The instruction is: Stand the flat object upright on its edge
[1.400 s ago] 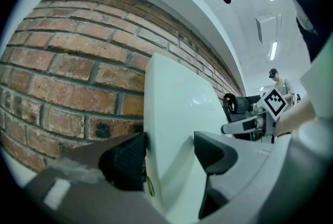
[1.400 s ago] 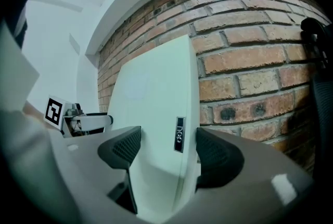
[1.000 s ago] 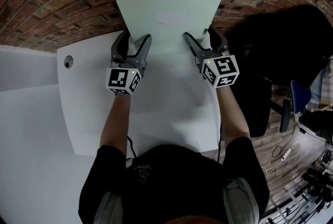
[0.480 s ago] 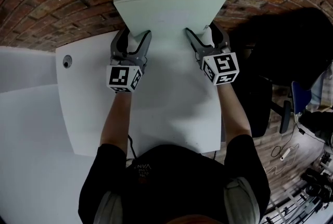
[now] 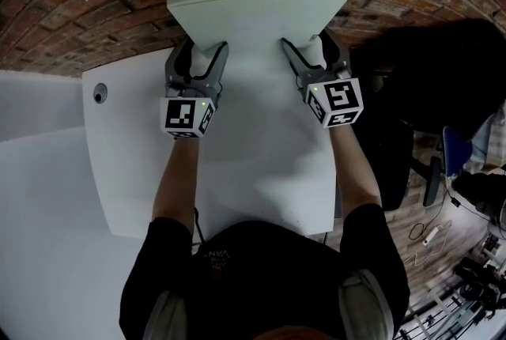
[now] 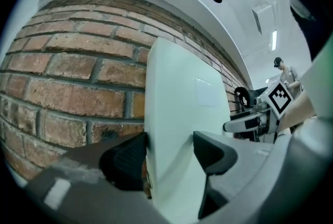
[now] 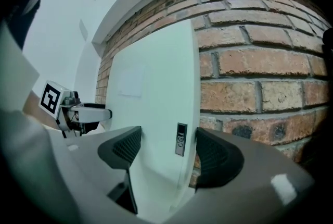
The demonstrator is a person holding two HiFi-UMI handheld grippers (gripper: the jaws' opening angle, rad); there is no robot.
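Head view: the panel (image 5: pixel 257 10) stood on its lower edge at the far end of the table (image 5: pixel 261 164), just before the brick wall (image 5: pixel 95 6). The left gripper (image 5: pixel 203 54) and right gripper (image 5: pixel 307 46) pinched its two sides, likely to steady it. Left gripper view: jaws clamped across the panel's thickness. Right gripper view: the same firm pinch. Its top edge loomed wider than a second before, so it had tipped further upright.

Panel (image 5: pixel 257 10): pale greenish white. Brick wall (image 5: pixel 87 6) behind panel: red-brown, grey mortar. Left gripper (image 5: pixel 202 54), right gripper (image 5: pixel 307 47): grey, black-and-white square markers
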